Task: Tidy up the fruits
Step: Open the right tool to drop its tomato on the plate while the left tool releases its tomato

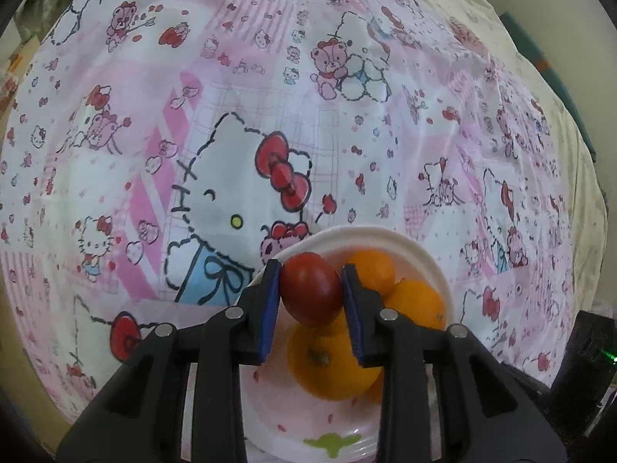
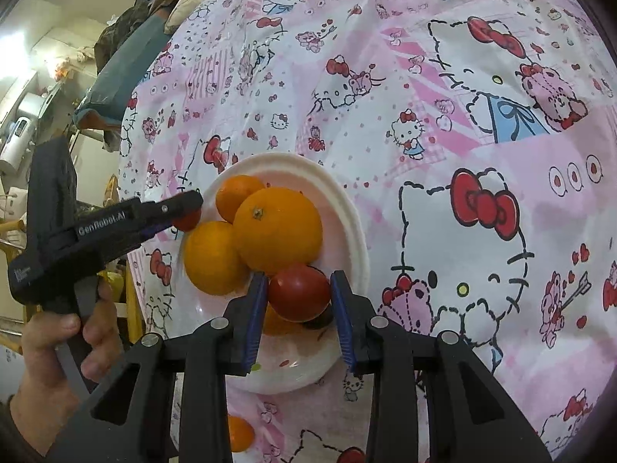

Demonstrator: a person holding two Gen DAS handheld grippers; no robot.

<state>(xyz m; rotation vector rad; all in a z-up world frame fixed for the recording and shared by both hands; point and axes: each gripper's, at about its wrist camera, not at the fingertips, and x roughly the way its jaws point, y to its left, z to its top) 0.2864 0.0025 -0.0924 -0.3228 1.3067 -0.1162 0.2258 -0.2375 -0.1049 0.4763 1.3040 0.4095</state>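
In the left wrist view my left gripper is shut on a dark red tomato, just above the near side of a white plate. Several oranges lie on that plate. My right gripper is shut on a second red tomato, low over the same plate beside the biggest orange. The right wrist view also shows the left gripper at the plate's left rim, a hand on its grip, its tomato peeking out below the finger.
A pink cartoon-cat tablecloth covers the whole table. One loose orange lies on the cloth below the plate. Cluttered shelves and draped clothes stand past the table's left edge. A dark box sits off the right edge.
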